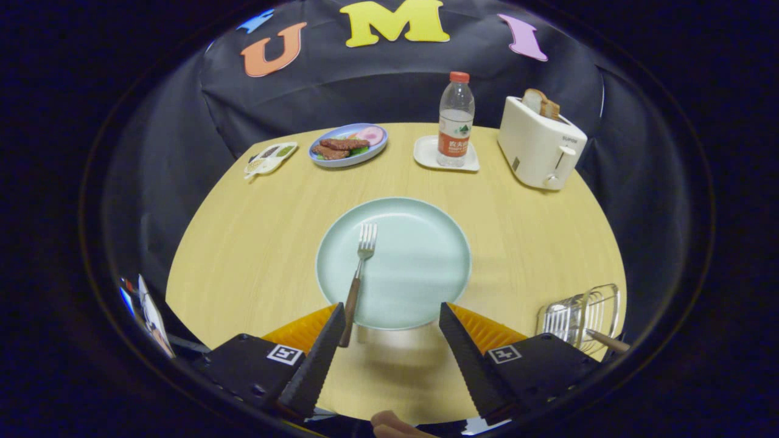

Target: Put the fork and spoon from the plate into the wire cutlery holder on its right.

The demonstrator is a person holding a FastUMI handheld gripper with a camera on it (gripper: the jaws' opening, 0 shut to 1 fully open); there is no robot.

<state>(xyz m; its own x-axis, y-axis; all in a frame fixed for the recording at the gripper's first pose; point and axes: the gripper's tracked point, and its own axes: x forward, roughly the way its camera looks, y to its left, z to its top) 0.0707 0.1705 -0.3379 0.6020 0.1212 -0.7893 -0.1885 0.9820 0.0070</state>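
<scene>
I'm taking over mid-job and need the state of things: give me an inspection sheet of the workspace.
Surface: wooden table, bare around the plate.
Job's things: fork on pale green plate, handle past the near rim; wire cutlery holder to the right, a wooden handle in it; spoon not on the plate.
Clutter: toaster with bread, water bottle on a coaster, food plate, small dish.
Grippers: gripper open, empty, fork handle by one finger.
Cables: nothing seen.
Surroundings: black cloth wall.

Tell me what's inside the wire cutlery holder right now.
A brown handle sticks out of the wire holder; its working end is hidden, so whether it's the spoon can't be told. The fork lies on the plate, ahead of the open fingers.
</scene>
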